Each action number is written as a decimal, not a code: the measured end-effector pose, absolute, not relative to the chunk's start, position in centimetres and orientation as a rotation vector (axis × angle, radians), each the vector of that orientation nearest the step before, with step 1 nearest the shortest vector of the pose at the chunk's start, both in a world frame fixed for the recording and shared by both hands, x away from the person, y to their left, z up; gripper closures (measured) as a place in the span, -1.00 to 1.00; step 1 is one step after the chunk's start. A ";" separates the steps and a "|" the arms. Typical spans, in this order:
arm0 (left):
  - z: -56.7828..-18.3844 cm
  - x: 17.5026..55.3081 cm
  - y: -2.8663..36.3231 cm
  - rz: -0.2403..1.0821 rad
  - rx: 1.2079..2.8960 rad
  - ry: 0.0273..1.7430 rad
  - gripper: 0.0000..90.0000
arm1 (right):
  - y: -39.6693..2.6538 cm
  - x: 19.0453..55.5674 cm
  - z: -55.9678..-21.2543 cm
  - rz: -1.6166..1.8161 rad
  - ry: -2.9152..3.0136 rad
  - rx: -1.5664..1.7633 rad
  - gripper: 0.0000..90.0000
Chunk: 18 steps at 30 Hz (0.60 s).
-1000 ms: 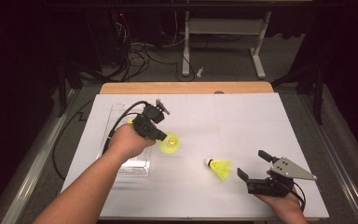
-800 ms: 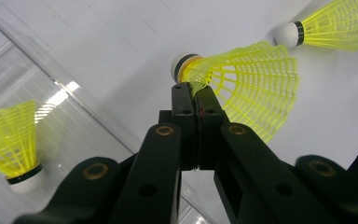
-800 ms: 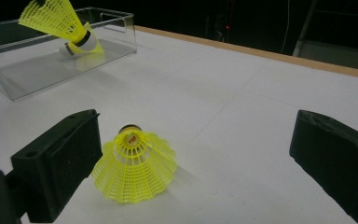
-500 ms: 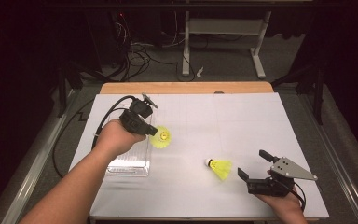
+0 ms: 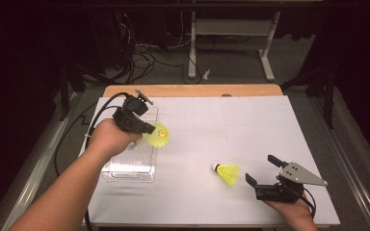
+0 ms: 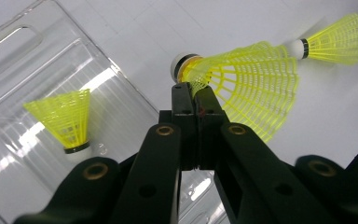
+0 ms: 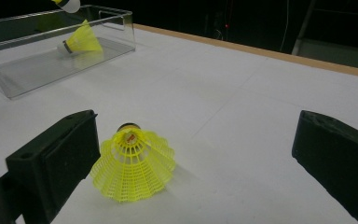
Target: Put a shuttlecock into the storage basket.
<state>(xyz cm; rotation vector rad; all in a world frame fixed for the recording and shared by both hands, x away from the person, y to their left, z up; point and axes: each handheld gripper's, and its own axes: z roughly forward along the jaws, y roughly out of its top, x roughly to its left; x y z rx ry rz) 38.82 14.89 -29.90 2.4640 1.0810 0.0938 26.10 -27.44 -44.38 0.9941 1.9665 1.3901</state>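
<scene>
Three yellow shuttlecocks are counted, together with one clear plastic box (image 5: 130,168) and two hand-held grippers.

The first shuttlecock (image 5: 158,135) is seen left of centre in the high view, clamped in the left hand-held gripper (image 5: 147,129). In the left gripper view the two black jaws are pressed together on the skirt of this held shuttlecock (image 6: 247,84) just behind its cork. Its long axis is laid across that frame, with the white cork toward the upper centre and the open skirt fanned toward the right. In the high view it is held above the right edge of the box, and its open skirt is turned toward the camera.

The second shuttlecock (image 6: 63,119) is noted inside the box in the left part of the left gripper view. Its dark-banded cork is pointed toward the bottom of that frame and its skirt toward the top.

The third shuttlecock (image 5: 226,172) is lying on the white tabletop (image 5: 231,125), lower right of centre in the high view. Its long axis is roughly level across that frame, cork to the left and skirt to the right.

The right hand-held gripper (image 5: 265,174) is seen at the lower right of the high view, just beside the third shuttlecock. Its jaws are held wide apart and nothing is gripped. In the right gripper view the shuttlecock's open skirt is turned toward the camera.
</scene>
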 end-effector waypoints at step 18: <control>-29.5 38.8 18.7 0.133 2.421 1.173 0.99 | -27.4 26.1 -44.4 1.388 1.967 1.000 -0.98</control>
